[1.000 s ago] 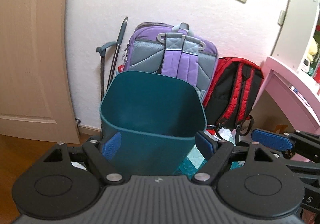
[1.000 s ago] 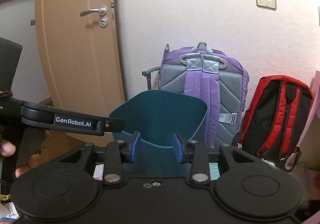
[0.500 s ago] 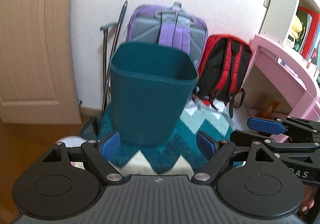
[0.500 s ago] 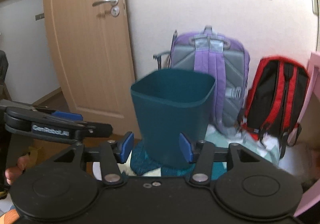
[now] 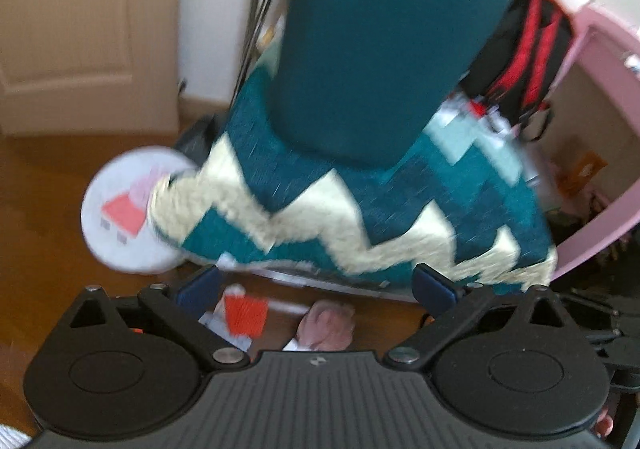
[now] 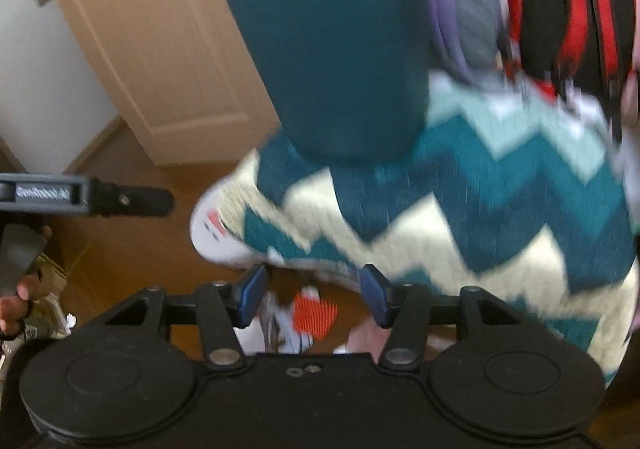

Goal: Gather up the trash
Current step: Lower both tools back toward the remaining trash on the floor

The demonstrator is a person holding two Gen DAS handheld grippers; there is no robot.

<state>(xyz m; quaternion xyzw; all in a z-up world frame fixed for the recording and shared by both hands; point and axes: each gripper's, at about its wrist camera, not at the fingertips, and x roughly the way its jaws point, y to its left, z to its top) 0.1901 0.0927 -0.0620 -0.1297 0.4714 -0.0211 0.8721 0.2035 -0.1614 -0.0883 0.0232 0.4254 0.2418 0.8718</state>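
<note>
A dark teal bin [image 5: 376, 49] stands on a stool covered by a teal and cream zigzag cloth [image 5: 360, 209]; both also show in the right wrist view, bin [image 6: 336, 57] and cloth [image 6: 480, 209]. On the wooden floor below lie a red and white wrapper [image 5: 245, 315] and a pink crumpled piece [image 5: 326, 327]; the wrapper also shows in the right wrist view [image 6: 314, 315]. My left gripper [image 5: 316, 289] is open and empty above them. My right gripper [image 6: 314, 295] is open and empty over the wrapper. Both views are blurred.
A white round lid with a pink cartoon figure [image 5: 128, 209] sits at the stool's left edge. A red and black backpack [image 5: 528, 45] and a purple backpack [image 6: 460, 9] lean on the wall. A door [image 5: 80, 29] is left, a pink desk [image 5: 600, 129] right.
Both grippers have tilted down and pulled back from the bin toward the floor. The floor trash under the stool has come into view. Both stay open.
</note>
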